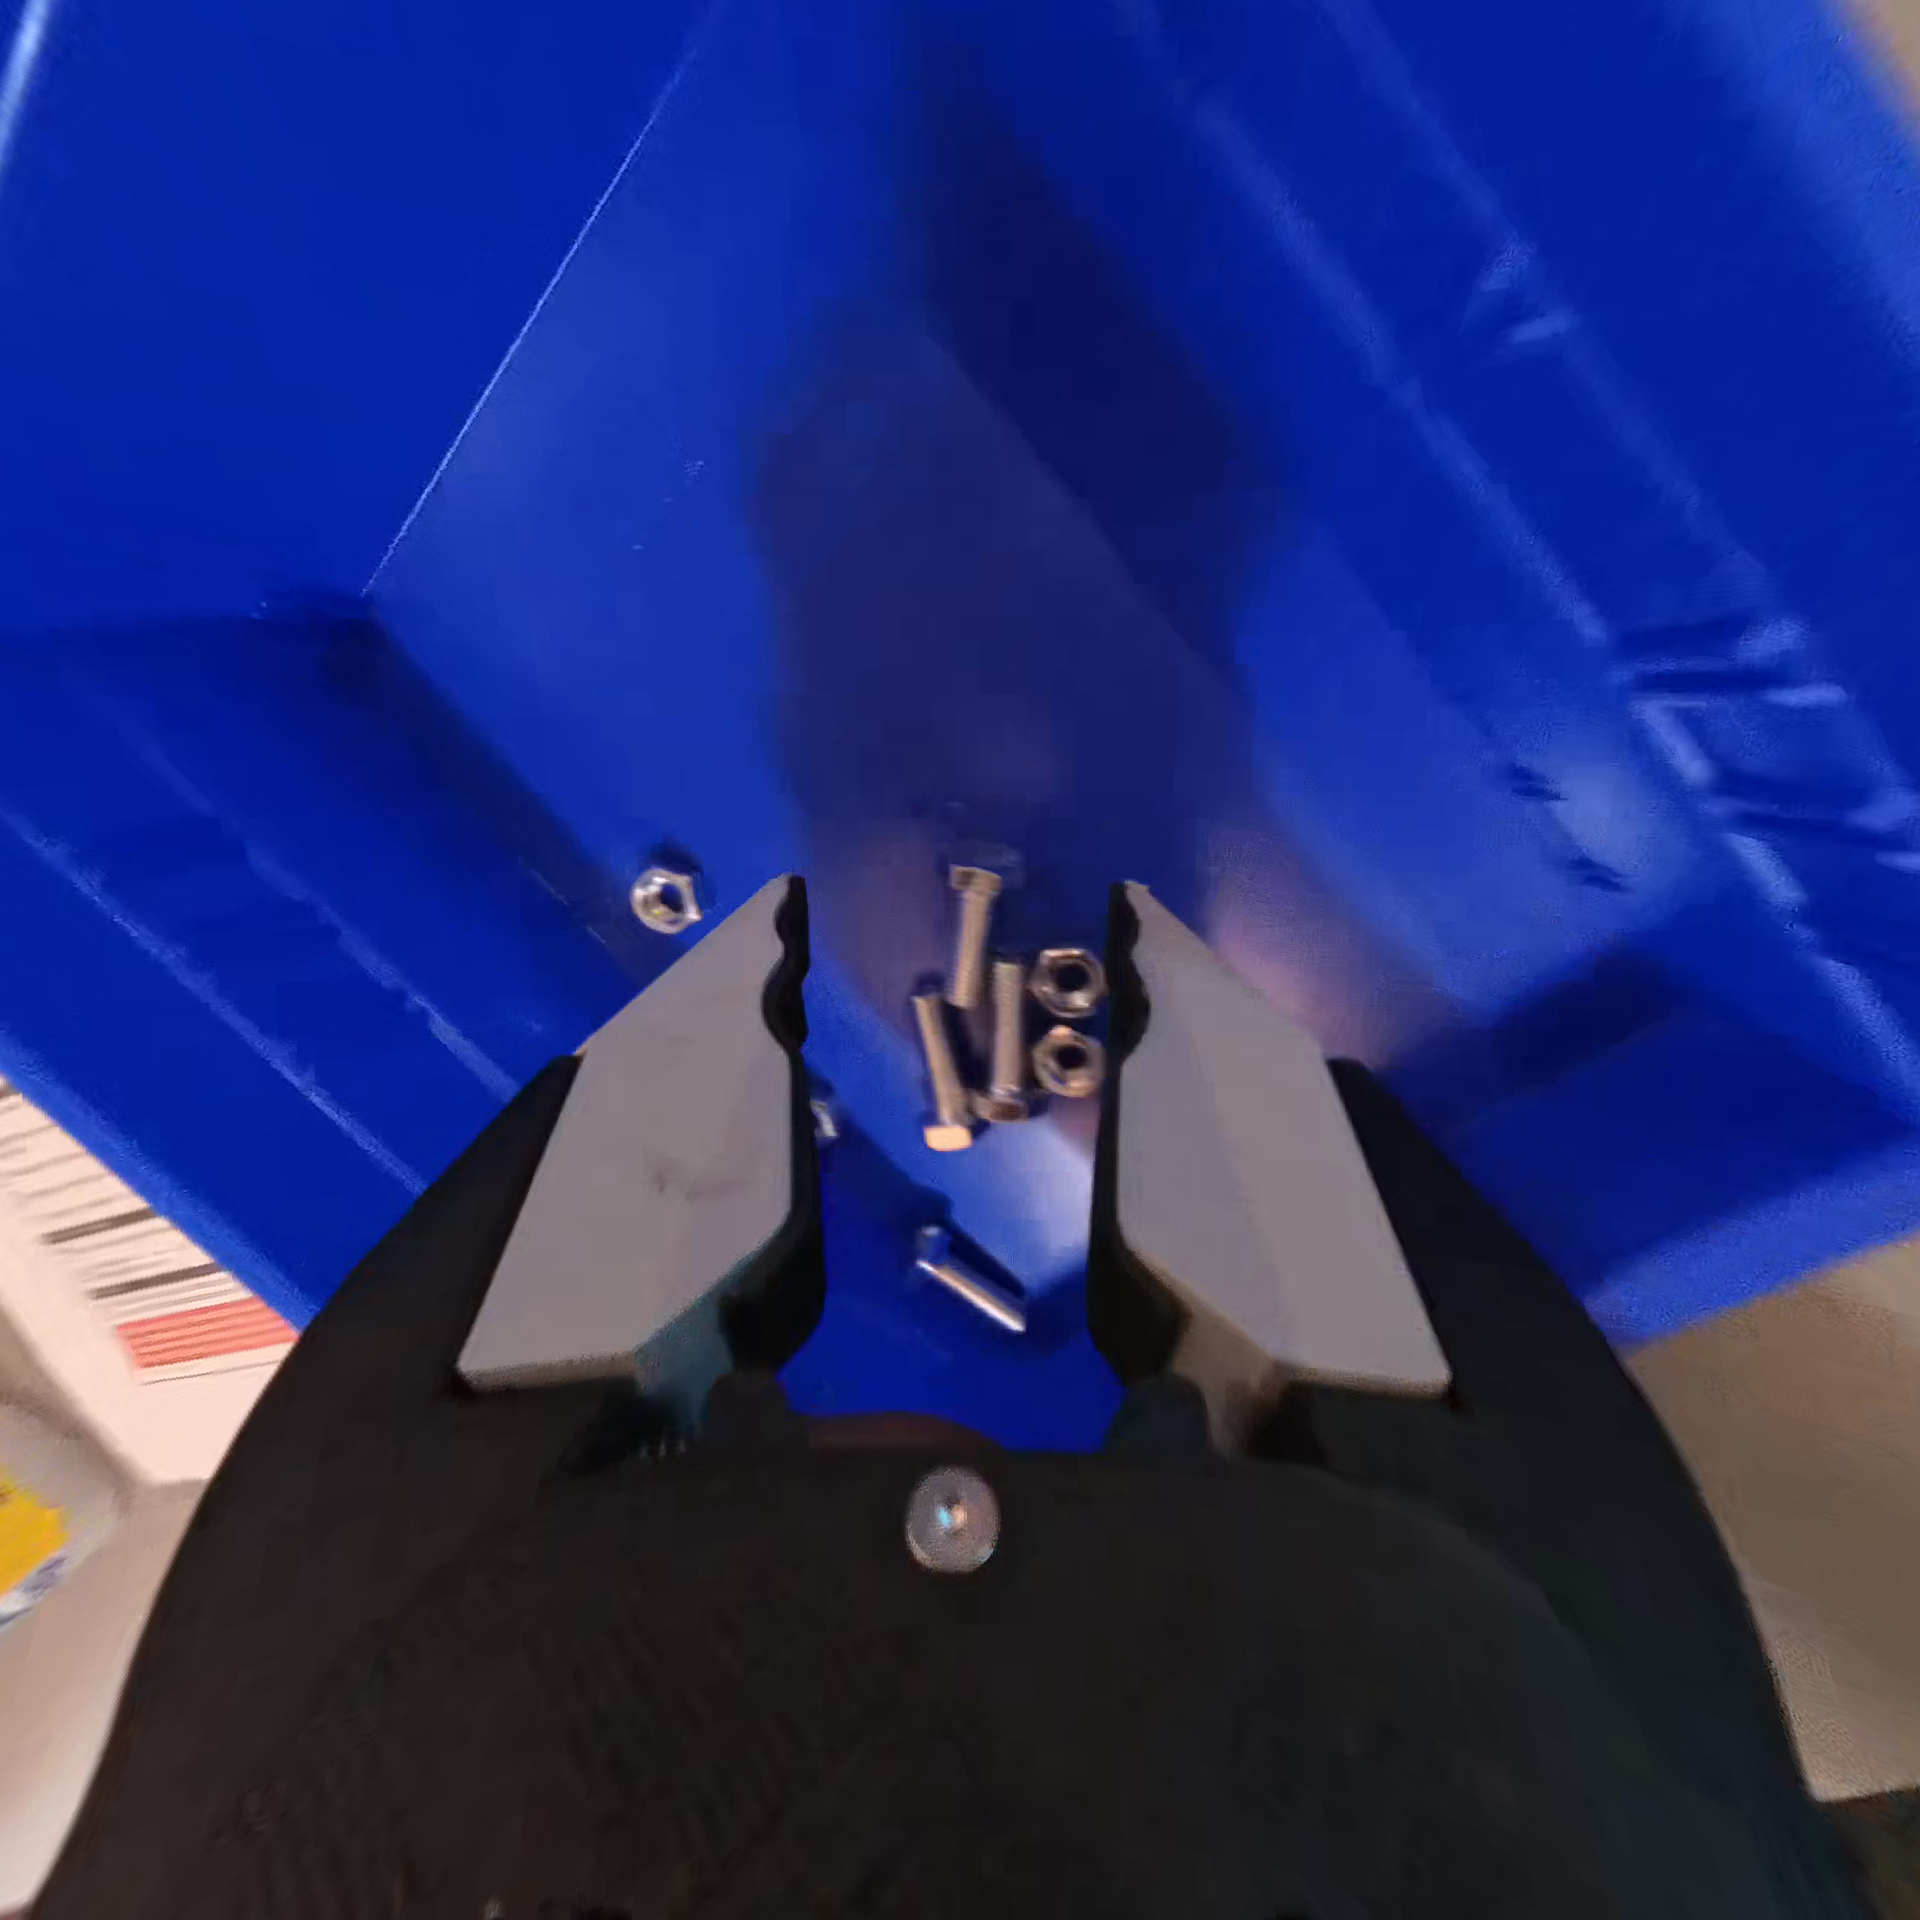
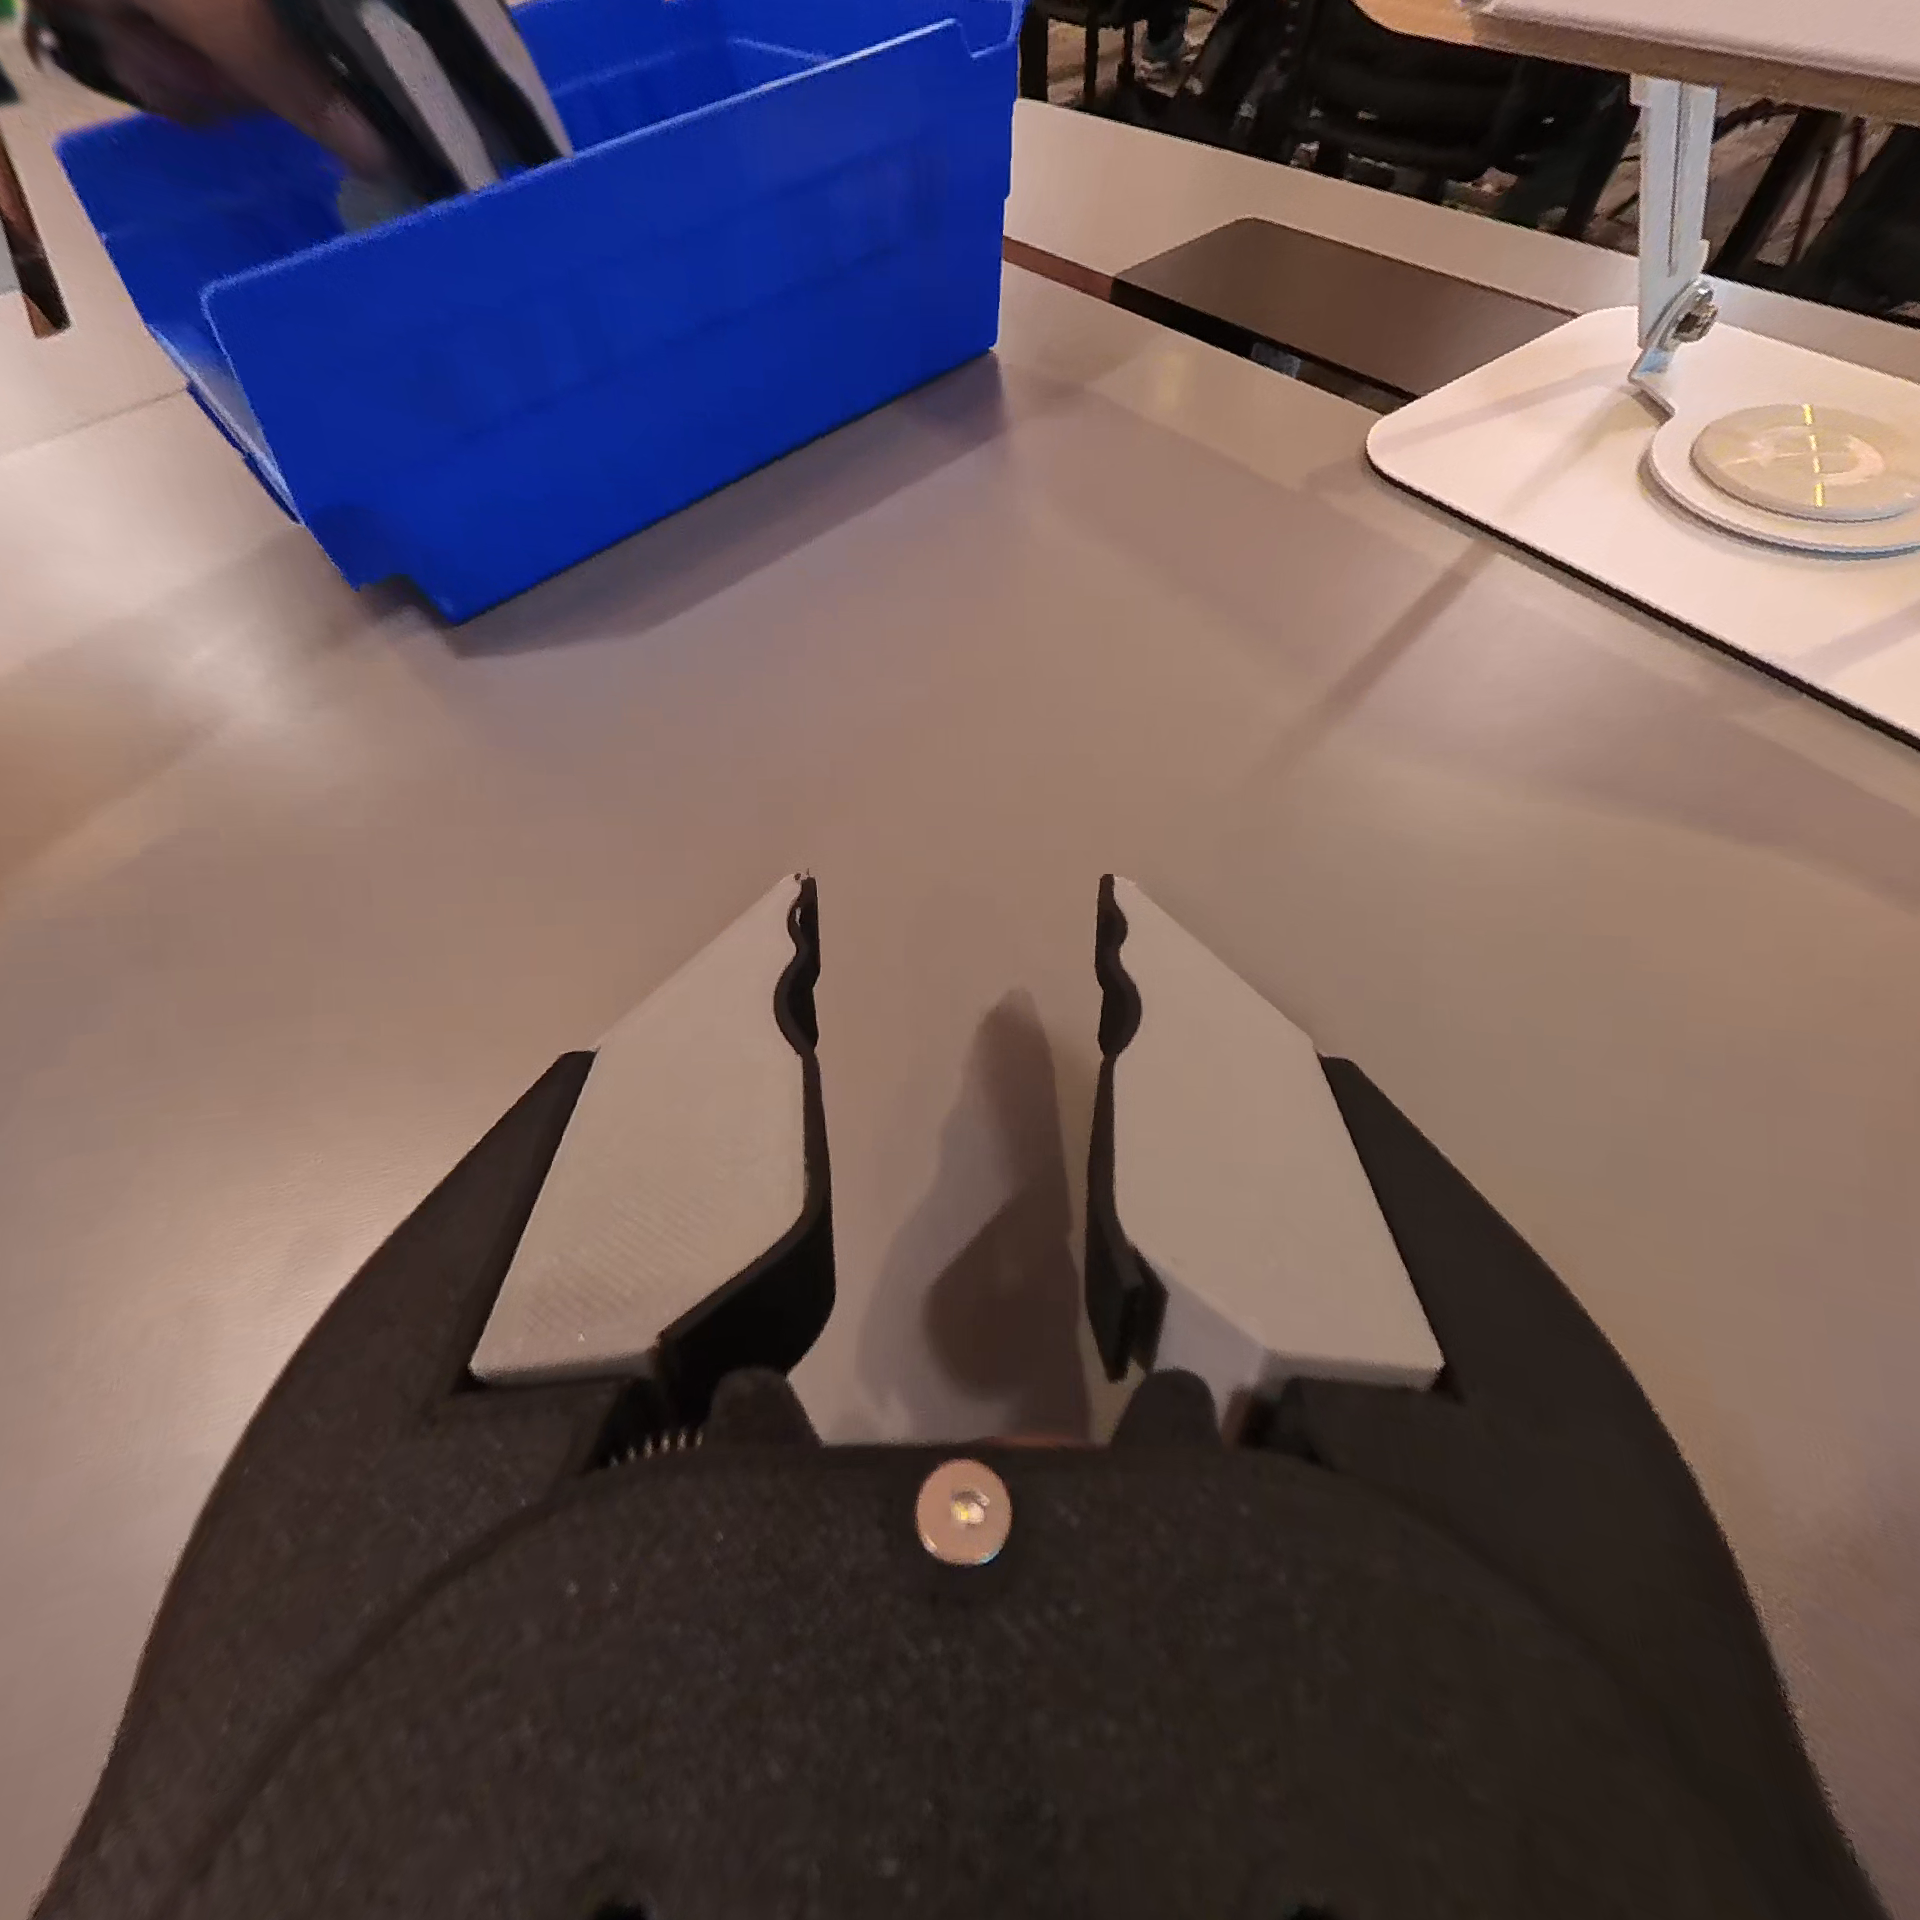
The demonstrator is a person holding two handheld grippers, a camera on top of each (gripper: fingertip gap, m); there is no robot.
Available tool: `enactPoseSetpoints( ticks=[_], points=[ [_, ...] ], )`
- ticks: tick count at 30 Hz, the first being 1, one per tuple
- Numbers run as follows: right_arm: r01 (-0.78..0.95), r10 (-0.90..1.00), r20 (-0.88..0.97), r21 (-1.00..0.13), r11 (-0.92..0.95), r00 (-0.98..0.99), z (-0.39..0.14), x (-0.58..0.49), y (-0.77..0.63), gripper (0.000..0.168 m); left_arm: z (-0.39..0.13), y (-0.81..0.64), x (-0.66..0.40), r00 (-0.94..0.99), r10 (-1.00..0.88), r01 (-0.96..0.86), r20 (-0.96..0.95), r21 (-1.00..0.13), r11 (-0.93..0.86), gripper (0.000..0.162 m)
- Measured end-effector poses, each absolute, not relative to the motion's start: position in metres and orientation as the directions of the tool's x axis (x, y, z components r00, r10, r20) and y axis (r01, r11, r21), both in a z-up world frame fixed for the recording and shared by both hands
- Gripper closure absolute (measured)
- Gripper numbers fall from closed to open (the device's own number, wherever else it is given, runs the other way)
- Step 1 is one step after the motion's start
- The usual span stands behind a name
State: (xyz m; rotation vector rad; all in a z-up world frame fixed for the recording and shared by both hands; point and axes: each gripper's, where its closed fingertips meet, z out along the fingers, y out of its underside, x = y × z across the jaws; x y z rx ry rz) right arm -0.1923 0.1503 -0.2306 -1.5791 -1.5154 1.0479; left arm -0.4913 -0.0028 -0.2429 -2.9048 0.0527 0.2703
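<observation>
Down inside the blue bin [image 1: 1039, 416], my left gripper [image 1: 956, 894] has its fingers spread wide with nothing between them, poised over the bin floor near one corner. Straight ahead of the gap lie three bolts [image 1: 971, 1023] in a loose bunch, touching one another, with two nuts [image 1: 1065, 1023] just beside them on the right. A fourth bolt [image 1: 968, 1291] lies closer to me, and a lone nut [image 1: 663, 896] sits off the left fingertip by the wall.

From the right wrist, my right gripper [image 2: 956, 894] hangs wide and empty over the bare grey desk [image 2: 1039, 727]. That bin [image 2: 623, 384] stands well apart toward the far left corner, my left gripper [image 2: 436, 114] dipping into it. A white stand base [image 2: 1558, 499] rests at the far right edge.
</observation>
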Motion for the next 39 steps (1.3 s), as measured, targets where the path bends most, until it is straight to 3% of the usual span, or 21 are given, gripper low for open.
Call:
enactPoseSetpoints(
  ticks=[8, 9, 11, 15, 21, 23, 32, 35, 39],
  points=[
    [0.419, 0.989, -0.139, -0.901, -0.111, -0.039, -0.228, -0.188, 0.143, 0.117, -0.269, -0.001, -0.497, 0.991, -0.045, -0.058, -0.128, -0.099, -0.993, 0.109],
    [0.418, 0.990, -0.133, -0.902, -0.105, -0.039, -0.228, -0.188, 0.142, 0.117, -0.272, -0.001, -0.490, 0.996, -0.030, -0.038, -0.083, -0.107, -0.994, 0.120],
    [0.419, 0.992, -0.121, -0.903, -0.093, -0.041, -0.228, -0.187, 0.140, 0.117, -0.272, -0.002, -0.491, 0.997, 0.016, 0.007, -0.079, -0.110, -0.994, 0.111],
    [0.424, 0.993, -0.107, -0.902, -0.075, -0.052, -0.229, -0.186, 0.137, 0.117, -0.271, -0.020, -0.494, 0.993, -0.010, -0.015, -0.116, -0.041, -0.999, 0.108],
    [0.419, 0.990, -0.126, -0.904, -0.090, -0.057, -0.228, -0.186, 0.137, 0.117, -0.273, -0.021, -0.492, 0.999, 0.004, 0.000, -0.050, -0.081, -0.997, 0.115],
    [0.417, 0.990, -0.131, -0.904, -0.096, -0.056, -0.228, -0.185, 0.137, 0.117, -0.273, -0.017, -0.497, 0.997, -0.007, -0.016, -0.071, -0.121, -0.993, 0.154],
    [0.414, 0.991, -0.122, -0.906, -0.089, -0.053, -0.227, -0.182, 0.136, 0.118, -0.246, -0.015, -0.513, 0.972, 0.165, 0.108, -0.170, -0.303, -0.947, 0.154],
    [0.408, 0.991, -0.123, -0.909, -0.091, -0.054, -0.226, -0.182, 0.136, 0.119, -0.204, -0.008, -0.504, 0.950, 0.225, 0.109, -0.217, -0.446, -0.888, 0.155],
    [0.367, 0.983, -0.168, -0.921, -0.128, -0.080, -0.217, -0.182, 0.132, 0.119, -0.121, 0.021, -0.443, 0.954, 0.246, 0.043, -0.174, -0.729, -0.683, 0.155]
  ],
)
